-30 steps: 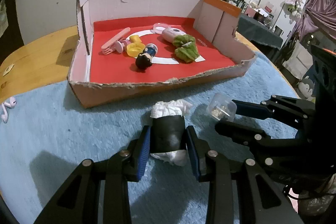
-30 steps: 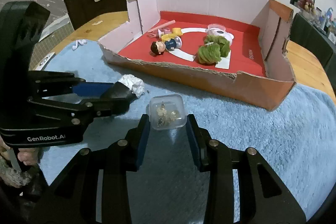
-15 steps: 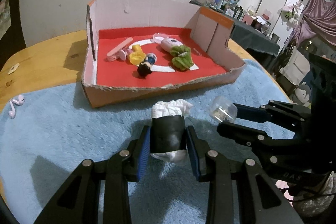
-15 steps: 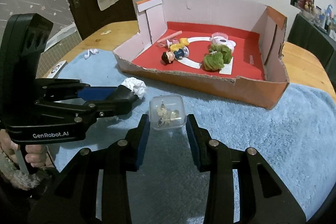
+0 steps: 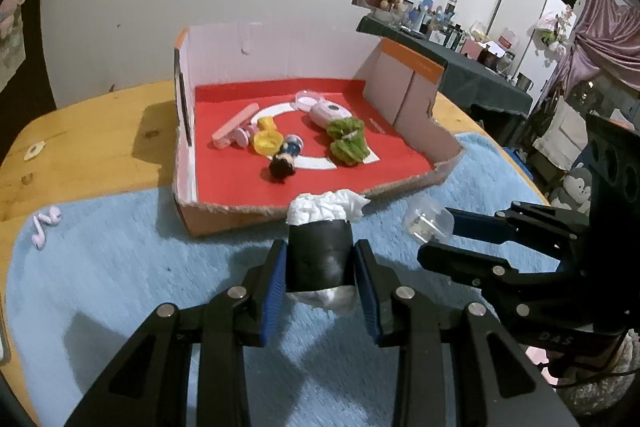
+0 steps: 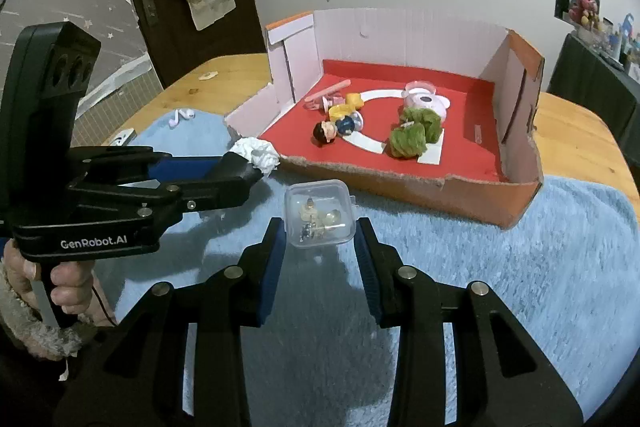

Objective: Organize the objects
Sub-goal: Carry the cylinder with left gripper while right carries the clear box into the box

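The soft, light paper-stuffed black roll (image 5: 319, 259) is clamped across its middle by the left hand-held gripper (image 5: 320, 281), while the rigid, slippery clear plastic box (image 6: 318, 213) is pinched by its side walls in the right hand-held gripper (image 6: 320, 247).

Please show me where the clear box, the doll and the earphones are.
clear box (image 6: 319, 213), right wrist view, on its lid.
doll (image 5: 282, 165), left wrist view, on its dark hair.
earphones (image 5: 43, 225), left wrist view, on one bud.

Cardboard box (image 5: 412, 183) on the table (image 5: 80, 143), behind the rug (image 5: 120, 287), holds toys (image 5: 285, 163)
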`<state>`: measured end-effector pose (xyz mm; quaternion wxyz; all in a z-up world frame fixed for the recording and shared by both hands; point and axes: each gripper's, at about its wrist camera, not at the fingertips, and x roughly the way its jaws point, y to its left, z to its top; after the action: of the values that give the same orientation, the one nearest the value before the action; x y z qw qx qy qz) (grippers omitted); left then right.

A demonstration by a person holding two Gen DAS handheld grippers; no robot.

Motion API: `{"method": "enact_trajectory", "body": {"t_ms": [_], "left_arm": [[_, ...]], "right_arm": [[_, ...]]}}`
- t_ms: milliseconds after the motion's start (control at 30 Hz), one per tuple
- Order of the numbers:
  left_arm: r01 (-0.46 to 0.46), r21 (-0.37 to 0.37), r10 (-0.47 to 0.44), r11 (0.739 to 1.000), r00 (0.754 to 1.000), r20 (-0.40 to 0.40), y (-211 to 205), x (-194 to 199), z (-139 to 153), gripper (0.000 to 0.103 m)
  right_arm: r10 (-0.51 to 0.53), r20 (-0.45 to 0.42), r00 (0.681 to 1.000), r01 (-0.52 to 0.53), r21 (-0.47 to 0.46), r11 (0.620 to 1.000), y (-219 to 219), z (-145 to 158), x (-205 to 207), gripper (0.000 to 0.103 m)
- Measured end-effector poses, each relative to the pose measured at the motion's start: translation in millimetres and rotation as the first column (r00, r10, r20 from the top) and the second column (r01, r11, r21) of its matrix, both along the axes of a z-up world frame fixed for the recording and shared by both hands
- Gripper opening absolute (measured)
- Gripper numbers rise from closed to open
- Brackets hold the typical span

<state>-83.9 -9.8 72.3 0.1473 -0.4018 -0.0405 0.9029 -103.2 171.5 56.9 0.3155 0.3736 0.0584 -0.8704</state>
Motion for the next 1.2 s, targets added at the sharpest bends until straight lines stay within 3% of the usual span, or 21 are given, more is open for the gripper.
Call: {"method": "enact_trajectory", "body": {"t_ms": [533, 1200], "left_arm": [[-0.014, -0.026, 0.014, 1.0, 1.0, -0.016, -4.7, -23.6, 12.6, 0.035], [-0.04, -0.04, 0.041, 0.998, 0.999, 0.024, -17.4, -62.1, 3.0, 0.035]], "right_arm": [[-0.007, -0.034, 0.999, 0.007, -0.005, 1.0, -0.6, 18.9, -18.6, 0.034], [-0.07, -0.034, 0.997, 0.071, 0.016, 0.997, 8.1, 21.3, -57.6, 0.034]]}}
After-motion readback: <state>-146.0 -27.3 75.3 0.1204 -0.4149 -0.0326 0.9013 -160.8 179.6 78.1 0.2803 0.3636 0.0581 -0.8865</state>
